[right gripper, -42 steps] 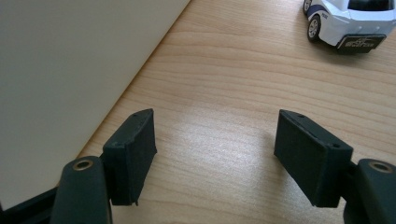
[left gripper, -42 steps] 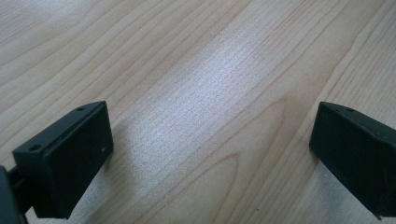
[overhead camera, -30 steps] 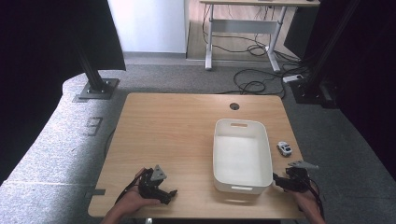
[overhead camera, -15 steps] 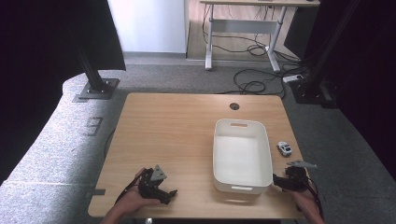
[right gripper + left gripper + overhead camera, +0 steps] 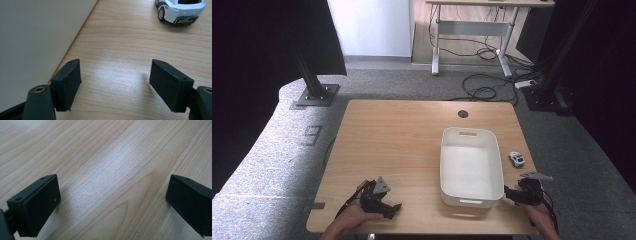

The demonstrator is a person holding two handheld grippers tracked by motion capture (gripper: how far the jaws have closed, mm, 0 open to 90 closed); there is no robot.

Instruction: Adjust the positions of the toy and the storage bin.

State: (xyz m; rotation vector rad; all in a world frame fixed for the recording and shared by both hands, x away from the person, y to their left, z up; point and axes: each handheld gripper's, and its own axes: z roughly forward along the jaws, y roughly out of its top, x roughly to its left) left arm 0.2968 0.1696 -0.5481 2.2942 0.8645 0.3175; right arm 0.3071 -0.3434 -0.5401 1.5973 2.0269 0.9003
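A white bin [image 5: 471, 166] stands on the right half of the wooden table [image 5: 402, 145]. Just past its right side lies a small white toy car [image 5: 516, 159], whose rear end [image 5: 180, 11] lies ahead of my right gripper's jaws. My right gripper [image 5: 516, 195] rests near the table's front right corner, beside the bin wall [image 5: 37, 37], open with bare wood between its jaws [image 5: 115, 85]. My left gripper [image 5: 384, 205] sits at the front left of the table, held by a hand, open over bare wood [image 5: 112, 202].
The table has a round cable hole [image 5: 463, 114] near its far edge. Beyond the table are a black stand base [image 5: 314, 95], a desk frame [image 5: 472, 30] and loose cables [image 5: 482, 90] on grey carpet.
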